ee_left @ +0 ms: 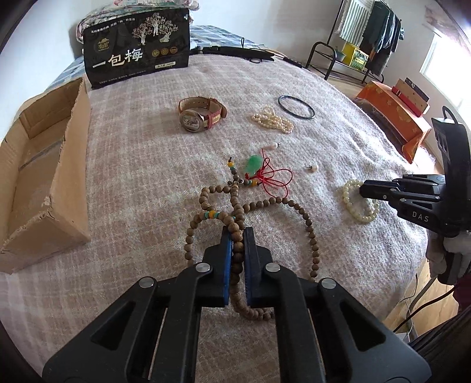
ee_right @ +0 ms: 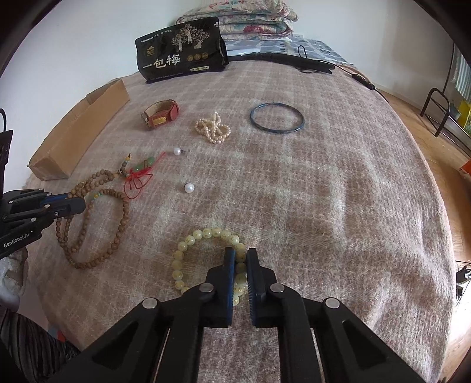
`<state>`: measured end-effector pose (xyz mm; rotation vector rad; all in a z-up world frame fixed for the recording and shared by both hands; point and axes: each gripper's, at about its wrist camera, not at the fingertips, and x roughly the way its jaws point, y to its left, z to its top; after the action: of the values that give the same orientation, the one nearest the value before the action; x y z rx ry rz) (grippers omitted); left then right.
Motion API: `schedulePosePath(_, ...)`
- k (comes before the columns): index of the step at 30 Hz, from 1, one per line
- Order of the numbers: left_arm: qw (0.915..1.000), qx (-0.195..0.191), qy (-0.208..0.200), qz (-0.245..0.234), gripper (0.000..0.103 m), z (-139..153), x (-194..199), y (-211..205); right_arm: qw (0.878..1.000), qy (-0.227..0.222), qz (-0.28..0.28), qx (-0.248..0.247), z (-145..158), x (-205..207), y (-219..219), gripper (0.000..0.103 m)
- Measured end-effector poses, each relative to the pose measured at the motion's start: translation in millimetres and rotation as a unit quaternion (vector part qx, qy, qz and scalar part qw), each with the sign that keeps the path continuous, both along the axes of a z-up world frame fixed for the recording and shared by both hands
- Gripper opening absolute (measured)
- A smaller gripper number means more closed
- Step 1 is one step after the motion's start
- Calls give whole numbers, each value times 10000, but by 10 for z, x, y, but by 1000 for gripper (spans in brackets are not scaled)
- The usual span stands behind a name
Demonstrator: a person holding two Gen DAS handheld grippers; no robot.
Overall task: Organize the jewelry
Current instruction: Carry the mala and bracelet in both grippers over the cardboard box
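Left wrist: left gripper (ee_left: 238,232) clamped on wooden beads (ee_left: 253,206), strands pinched between pads, rest looped on blanket (ee_left: 147,165). Box (ee_left: 44,165) to left.

Right wrist: right gripper (ee_right: 240,254) nearly closed around bracelet (ee_right: 206,235), beads between pads, on blanket.

Place: a bedroom at home, where I work.
Bed: blanket (ee_right: 294,191) spread over it.
Bedding: folded quilts (ee_right: 250,20) by the wall.
Clothes: hanging on a rack (ee_left: 379,29).
Floor: wood (ee_right: 412,112).
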<state>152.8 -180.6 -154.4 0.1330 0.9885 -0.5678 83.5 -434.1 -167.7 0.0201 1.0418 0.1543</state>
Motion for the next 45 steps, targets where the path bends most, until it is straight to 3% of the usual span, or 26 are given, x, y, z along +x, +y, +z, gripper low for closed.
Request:
schedulePosePath(22,9946,-612,-781,309,4,923,-90,329,9949,-979,14,-233,875,-337,171,5)
schedulePosePath(35,9834,-897,-1473,565,4,1742,63,713,9903,-1362,217,-171,1261,-325,432,5)
schedulePosePath(45,9734,-945,-1838,989,4,2101,430,1203,9844,-1623,679,-1,1474,-109,894,5)
